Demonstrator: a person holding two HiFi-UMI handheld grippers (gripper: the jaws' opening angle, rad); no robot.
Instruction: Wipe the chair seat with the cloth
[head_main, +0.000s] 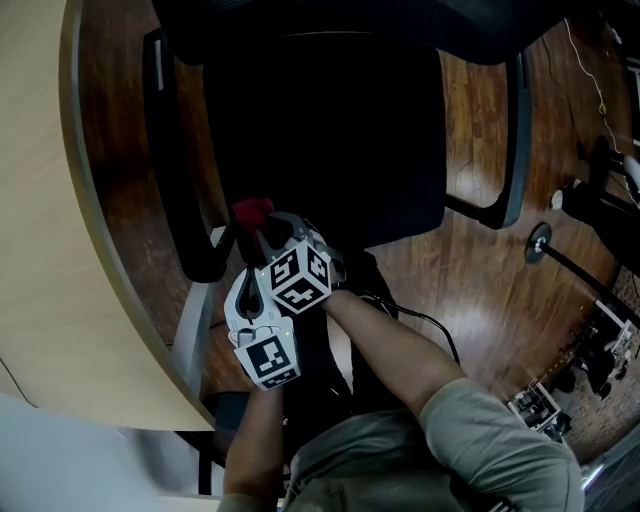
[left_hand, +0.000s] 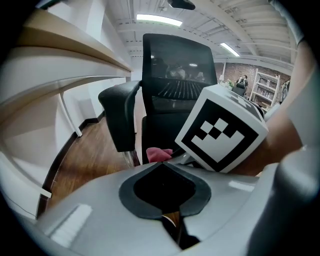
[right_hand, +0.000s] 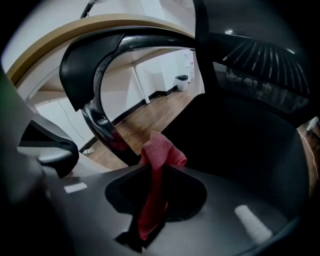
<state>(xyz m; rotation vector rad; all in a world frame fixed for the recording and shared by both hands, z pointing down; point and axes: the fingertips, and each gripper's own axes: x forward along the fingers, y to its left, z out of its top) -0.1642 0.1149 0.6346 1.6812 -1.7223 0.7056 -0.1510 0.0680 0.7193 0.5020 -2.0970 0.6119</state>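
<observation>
Head view looks steeply down on a black chair seat with an armrest on the picture's left side, standing on a dark wooden floor beside a curved pale desk. The 2 grippers sit close together at the seat's front corner, next to that armrest. The right gripper reaches forward with a red cloth bunched at its tip, over the seat's edge; whether the cloth touches the seat cannot be told in the dim light. The left gripper lies just beside and behind it, nearer the desk. Left gripper view shows that gripper with its jaws brought together at the tips and nothing between them. Ahead are the armrest, the chair back and a small piece of the cloth, while the right gripper's marker cube fills the picture's right side. Right gripper view shows the right gripper clamped on the cloth. A strip of it runs down between the jaws and a folded lump stands up past their tips. The seat spreads dark beyond, the armrest curves overhead on the picture's left, and the desk and floor show behind.
</observation>
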